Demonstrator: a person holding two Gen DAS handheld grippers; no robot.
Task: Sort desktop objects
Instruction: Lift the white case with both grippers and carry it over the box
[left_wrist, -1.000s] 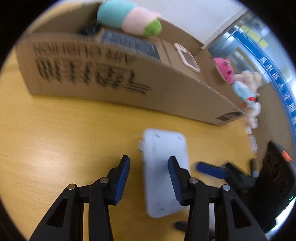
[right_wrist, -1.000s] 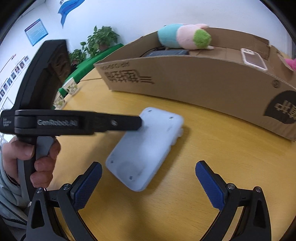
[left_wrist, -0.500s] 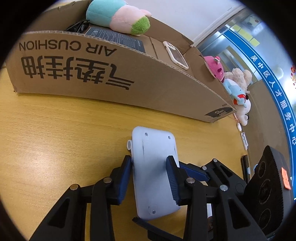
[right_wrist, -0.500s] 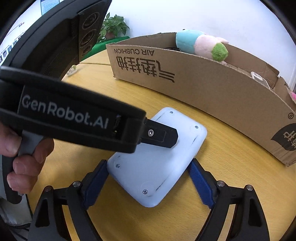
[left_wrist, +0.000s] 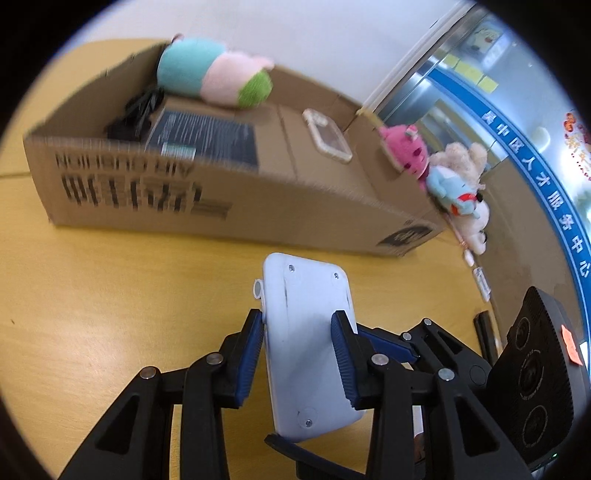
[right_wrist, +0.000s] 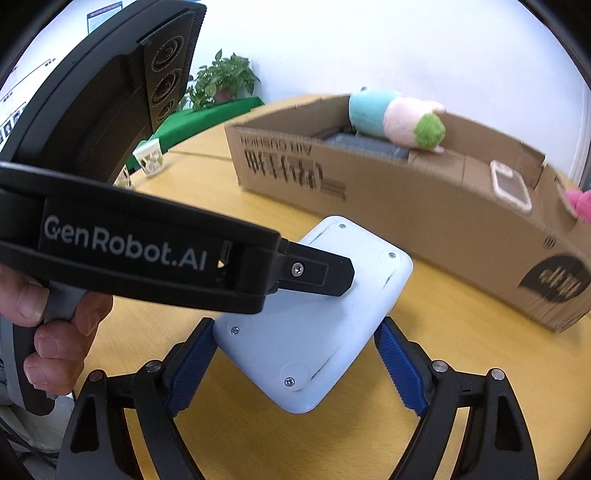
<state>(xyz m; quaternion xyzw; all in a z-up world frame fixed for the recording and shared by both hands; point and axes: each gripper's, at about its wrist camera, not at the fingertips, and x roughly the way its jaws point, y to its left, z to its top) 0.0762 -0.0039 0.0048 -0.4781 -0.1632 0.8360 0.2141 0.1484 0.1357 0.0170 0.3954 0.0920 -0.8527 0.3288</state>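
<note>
Yellow tabletop (left_wrist: 92, 295), cardboard box (left_wrist: 258, 199) at the back. White device (left_wrist: 306, 332) is clamped across its width by left gripper (left_wrist: 297, 354) jaws; right gripper (right_wrist: 295, 354) jaws bracket it, contact unclear. Next, likely: lift into box.

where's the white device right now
In both wrist views the white device sits low and central, clamped between the left gripper fingers, in front of the cardboard box over the wooden table.

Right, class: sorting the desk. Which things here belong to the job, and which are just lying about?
Job:
pale blue device, gripped by left gripper and right gripper
cardboard box, holding plush toy

Lying about:
potted plant
paper cup
</note>
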